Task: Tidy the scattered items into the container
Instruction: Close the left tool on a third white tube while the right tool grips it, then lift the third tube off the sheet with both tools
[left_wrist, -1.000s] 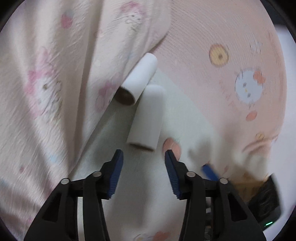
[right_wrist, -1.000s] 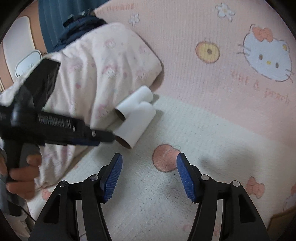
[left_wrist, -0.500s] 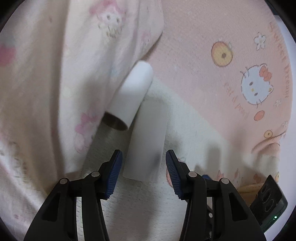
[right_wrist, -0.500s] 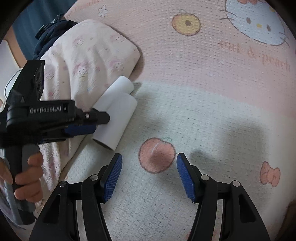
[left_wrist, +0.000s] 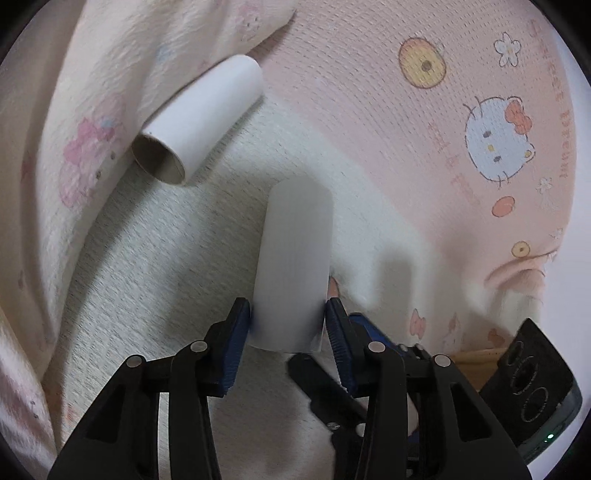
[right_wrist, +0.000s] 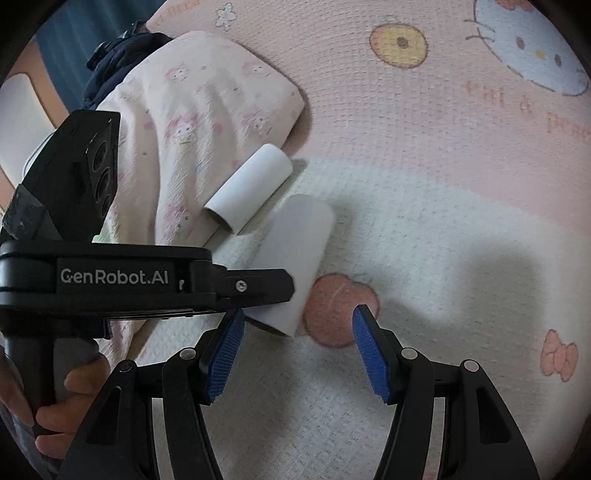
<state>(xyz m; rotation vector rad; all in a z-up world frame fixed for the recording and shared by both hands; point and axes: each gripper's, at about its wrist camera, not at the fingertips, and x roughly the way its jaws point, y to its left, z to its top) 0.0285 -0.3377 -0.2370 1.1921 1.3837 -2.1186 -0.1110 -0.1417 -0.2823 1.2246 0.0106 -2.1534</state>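
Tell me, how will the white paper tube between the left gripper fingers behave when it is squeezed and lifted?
The paper tube looks hollow like its neighbour tube, so probably light and easily crushed. Being round, it may roll on the blanket if the left gripper lets go.

Soft, even daylight; both views are bright. The left gripper (left_wrist: 288, 321) frames a blurred paper tube (left_wrist: 295, 266), while the tube beyond it (left_wrist: 199, 118) is sharp. Broad soft shadows fall right of the right gripper (right_wrist: 297, 334). Fisheye bending darkens every corner.
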